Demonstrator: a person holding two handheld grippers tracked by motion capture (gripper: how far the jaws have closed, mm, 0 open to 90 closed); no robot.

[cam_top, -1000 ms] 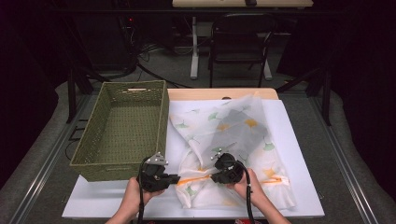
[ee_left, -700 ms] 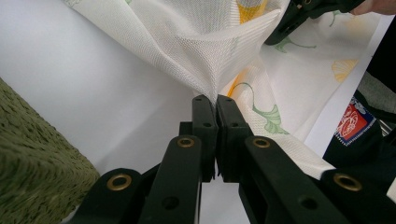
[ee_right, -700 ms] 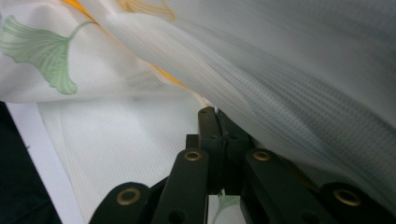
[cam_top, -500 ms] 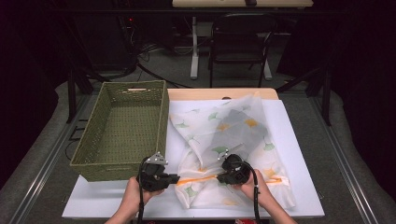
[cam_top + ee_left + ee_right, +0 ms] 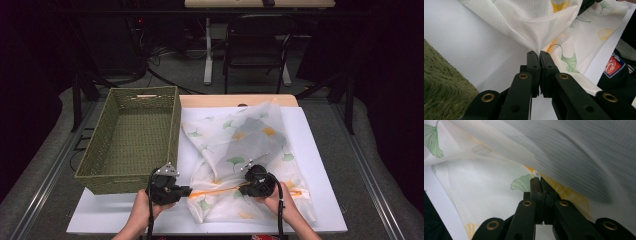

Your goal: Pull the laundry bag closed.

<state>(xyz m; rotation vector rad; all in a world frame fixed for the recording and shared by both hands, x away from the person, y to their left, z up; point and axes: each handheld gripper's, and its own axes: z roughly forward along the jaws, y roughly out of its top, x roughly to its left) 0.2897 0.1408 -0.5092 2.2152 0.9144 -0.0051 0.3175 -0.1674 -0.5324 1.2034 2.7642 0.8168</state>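
The white board (image 5: 320, 165) covers most of the table, with bare margin along its right and near edges; the green woven basket (image 5: 135, 135) walls off the left side. A sheer cream cloth (image 5: 240, 145) printed with green and yellow ginkgo leaves lies rumpled on the board, right of the basket. The left gripper (image 5: 187, 190) and right gripper (image 5: 242, 187) each clamp tight on its orange-striped near edge. The gripper views show the cloth's fine mesh weave, pinched between closed jaws.
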